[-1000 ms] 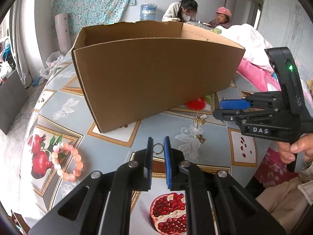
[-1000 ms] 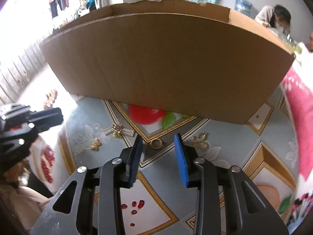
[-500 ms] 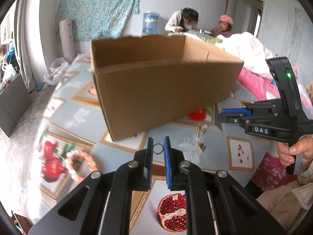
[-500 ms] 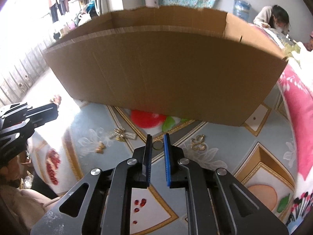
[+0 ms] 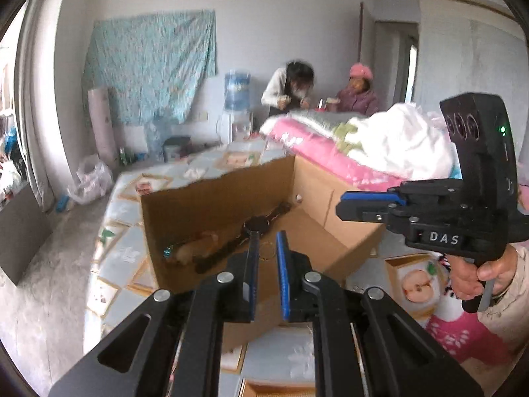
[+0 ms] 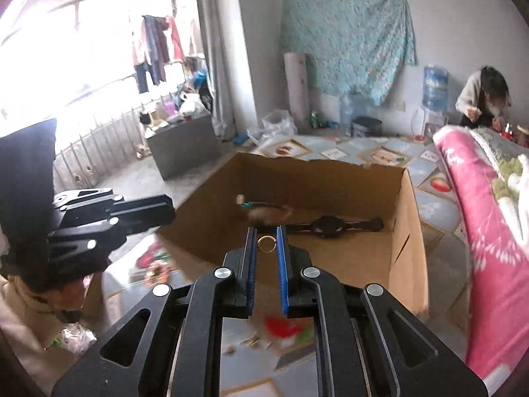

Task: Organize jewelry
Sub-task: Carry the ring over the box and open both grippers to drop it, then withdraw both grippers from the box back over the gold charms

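Two grippers, each pinching one ring over the open cardboard box (image 6: 408, 231):
- Left gripper (image 5: 265, 248): fingers closed on a thin ring (image 5: 268, 250), held above the box floor.
- Right gripper (image 6: 266, 243): fingers closed on a gold ring (image 6: 266, 243), above the near wall.
- Box contents: black watch (image 6: 329, 225) against the far wall, blurred pale piece beside it.

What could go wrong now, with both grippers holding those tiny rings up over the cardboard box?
The gold ring sits at the very tips of the right gripper, so it may slip out early. The thin ring in the left gripper hangs near the box's front wall and could fall outside. Either ring might land on the watch already inside and bounce. The views are blurred, suggesting quick motion.
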